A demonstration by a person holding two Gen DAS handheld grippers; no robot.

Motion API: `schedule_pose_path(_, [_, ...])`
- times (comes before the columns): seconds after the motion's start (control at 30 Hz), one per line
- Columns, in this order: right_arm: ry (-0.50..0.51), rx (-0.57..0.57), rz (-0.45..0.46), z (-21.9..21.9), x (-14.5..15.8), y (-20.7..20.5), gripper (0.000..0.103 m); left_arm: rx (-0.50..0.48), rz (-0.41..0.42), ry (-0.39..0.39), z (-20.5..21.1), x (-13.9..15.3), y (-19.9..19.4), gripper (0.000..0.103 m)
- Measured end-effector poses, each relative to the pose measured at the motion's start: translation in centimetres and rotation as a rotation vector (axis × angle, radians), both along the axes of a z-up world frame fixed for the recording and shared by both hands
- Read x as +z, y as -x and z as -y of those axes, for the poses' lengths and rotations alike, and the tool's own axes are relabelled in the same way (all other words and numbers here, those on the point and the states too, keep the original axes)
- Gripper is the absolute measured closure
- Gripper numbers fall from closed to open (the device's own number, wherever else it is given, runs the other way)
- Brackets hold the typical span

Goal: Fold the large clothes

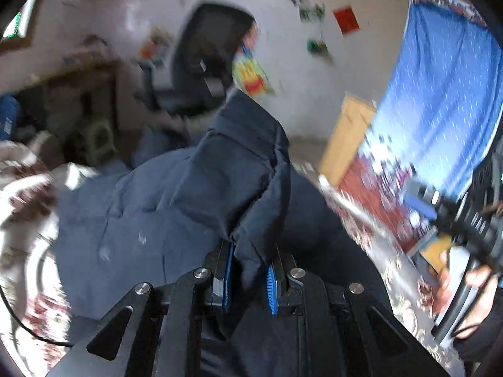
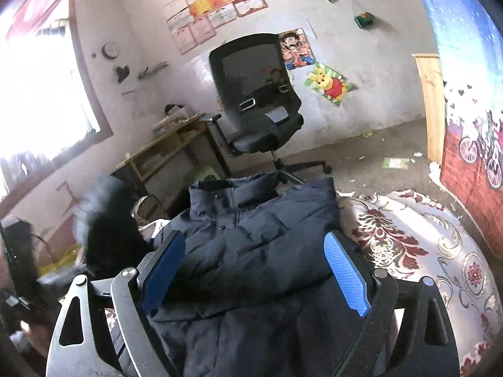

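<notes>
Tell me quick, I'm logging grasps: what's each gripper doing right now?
Left gripper: closed on a fold of the dark blue jacket, lifting it.
Right gripper: open, holding nothing, hovering over the jacket.

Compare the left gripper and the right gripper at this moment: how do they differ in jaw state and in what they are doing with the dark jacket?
The left gripper is shut on a fold of the dark jacket, lifting it; the right gripper is open and holds nothing. The left view is motion-blurred, while the right view is sharp. Both have blue pads and point over the jacket on the floral bedcover.
</notes>
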State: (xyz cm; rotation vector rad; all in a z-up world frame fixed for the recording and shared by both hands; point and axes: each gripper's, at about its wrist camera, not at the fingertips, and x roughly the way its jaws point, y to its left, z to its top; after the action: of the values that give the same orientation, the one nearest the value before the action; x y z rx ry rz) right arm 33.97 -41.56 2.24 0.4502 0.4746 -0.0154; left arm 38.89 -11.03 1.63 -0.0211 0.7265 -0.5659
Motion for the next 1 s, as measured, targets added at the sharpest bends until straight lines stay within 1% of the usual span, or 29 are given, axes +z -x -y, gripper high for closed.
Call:
schedule_pose_path(0.03, [-0.023,0.003,-0.006,0.5,-0.6,-0.3,0.016,-0.026,-0.035,-0.015,0.8,-1.3,-0.2,0.087])
schedule_pose_path(0.07, [-0.053,0.004,-0.016,0.9,-1.5,-0.6,0.016,-0.039,-0.049,-0.029,1.0,-2.2,0.6,0.087])
schedule_pose_path(0.1, [-0.09,0.009,-0.026,1.3,-2.5,-0.9,0.016,-0.05,-0.057,-0.051,1.4,-3.4,1.2,0.087])
schedule_pose_path(0.17, [-0.146,0.022,-0.042,1.1,-4.5,-1.4,0.016,-0.059,-0.058,-0.077,1.6,-4.7,1.8,0.087])
schedule_pose_path(0.3, [-0.259,0.056,-0.072,1.1,-8.6,-3.0,0.016,-0.085,-0.067,-0.101,1.5,-5.2,2.0,0.085])
schedule_pose_path(0.37, [-0.304,0.077,-0.085,0.7,-10.2,-3.6,0.016,-0.1,-0.067,-0.109,0.8,-5.0,2.4,0.078])
schedule_pose_path(0.4, [-0.335,0.091,-0.089,0.4,-11.1,-4.0,0.016,-0.103,-0.063,-0.105,0.4,-5.0,2.6,0.069])
schedule_pose_path(0.43, [-0.356,0.101,-0.091,0.2,-11.8,-4.1,0.016,-0.101,-0.054,-0.099,-0.1,-4.8,2.9,0.055])
schedule_pose_path(0.47, [-0.379,0.11,-0.093,-0.1,-12.4,-4.3,0.016,-0.092,-0.044,-0.097,-0.2,-4.6,2.9,0.045])
schedule_pose_path(0.5, [-0.398,0.116,-0.094,-0.4,-13.0,-4.3,0.016,-0.063,-0.015,-0.097,-0.8,-4.1,3.2,0.026])
schedule_pose_path(0.53, [-0.424,0.123,-0.097,-0.7,-13.6,-4.5,0.016,-0.04,0.013,-0.094,-1.1,-3.8,3.5,0.019])
schedule_pose_path(0.57, [-0.439,0.128,-0.098,-0.9,-14.0,-4.6,0.016,-0.029,0.031,-0.088,-1.3,-3.4,3.5,0.019])
schedule_pose_path(0.63, [-0.46,0.139,-0.103,-1.3,-14.5,-4.8,0.016,0.001,0.037,-0.078,-2.0,-2.8,3.4,0.019])
schedule_pose_path(0.73, [-0.438,0.155,-0.135,-2.3,-14.9,-5.5,0.016,0.094,0.034,-0.075,-3.7,-2.4,3.0,0.019])
schedule_pose_path(0.8, [-0.405,0.164,-0.166,-2.8,-15.0,-5.7,0.016,0.204,0.033,-0.109,-5.6,-2.2,2.5,0.019])
schedule_pose_path(0.87, [-0.327,0.146,-0.247,-3.6,-15.4,-6.2,0.016,0.299,0.047,-0.159,-7.5,-1.9,2.0,0.019])
schedule_pose_path(0.93, [-0.279,0.135,-0.33,-4.5,-16.3,-6.7,0.016,0.366,0.059,-0.201,-9.1,-1.9,1.6,0.018])
schedule_pose_path(1.0, [-0.267,0.146,-0.368,-5.3,-17.2,-7.0,0.016,0.426,0.059,-0.245,-10.8,-2.1,0.9,0.016])
